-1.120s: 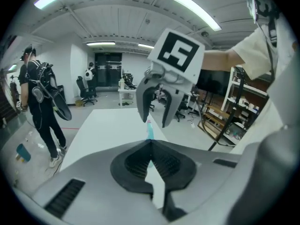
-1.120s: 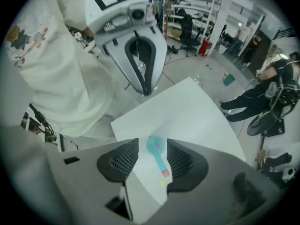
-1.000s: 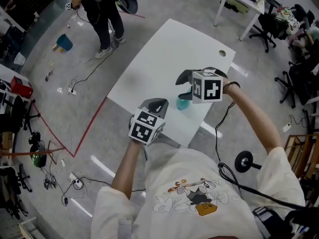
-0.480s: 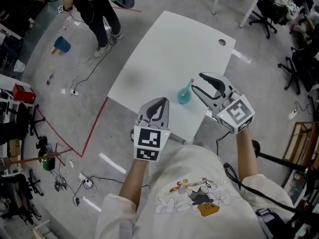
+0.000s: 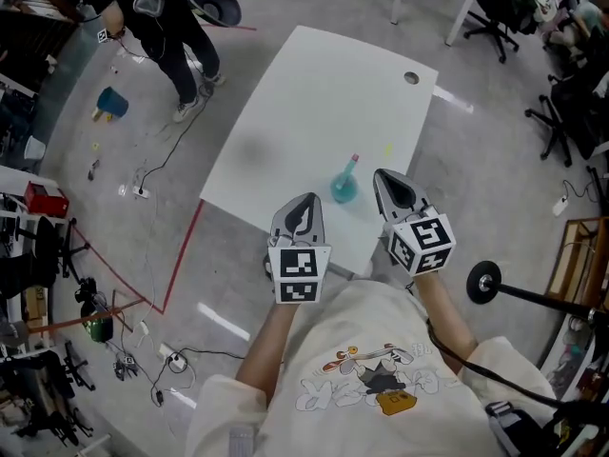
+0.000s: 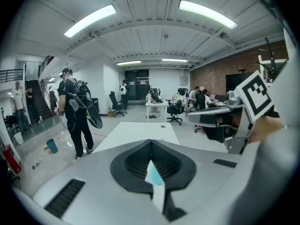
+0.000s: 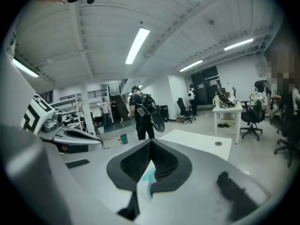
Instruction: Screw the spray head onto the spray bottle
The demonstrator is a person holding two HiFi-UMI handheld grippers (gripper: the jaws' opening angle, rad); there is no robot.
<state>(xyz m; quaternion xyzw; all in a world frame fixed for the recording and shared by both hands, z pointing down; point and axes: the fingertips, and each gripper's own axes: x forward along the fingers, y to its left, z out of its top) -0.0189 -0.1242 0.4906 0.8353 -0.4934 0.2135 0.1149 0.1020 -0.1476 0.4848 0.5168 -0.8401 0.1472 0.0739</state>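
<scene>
A teal spray bottle [image 5: 343, 188] with a pink spray head [image 5: 354, 163] stands near the front edge of the white table [image 5: 314, 93]. My left gripper [image 5: 305, 199] is shut and empty, held just off the table's front edge, to the left of the bottle. My right gripper [image 5: 383, 175] has just closed with nothing between its jaws and sits close to the right of the bottle, apart from it. In the left gripper view the shut gripper [image 6: 151, 149] shows a teal sliver of the bottle [image 6: 153, 175] through the seam. The right gripper [image 7: 150, 146] likewise shows the bottle [image 7: 149, 176].
A person [image 5: 162, 17] stands on the floor beyond the table's left corner, near a blue bucket [image 5: 111, 103]. Office chairs [image 5: 561, 93] and another table stand at the upper right. A wheeled stand [image 5: 485, 281] is at the right. Red tape [image 5: 181, 255] marks the floor.
My right gripper let go of the bottle, rolled and drew back to the right, and its jaws went from wide open to shut. The left gripper shifted only slightly.
</scene>
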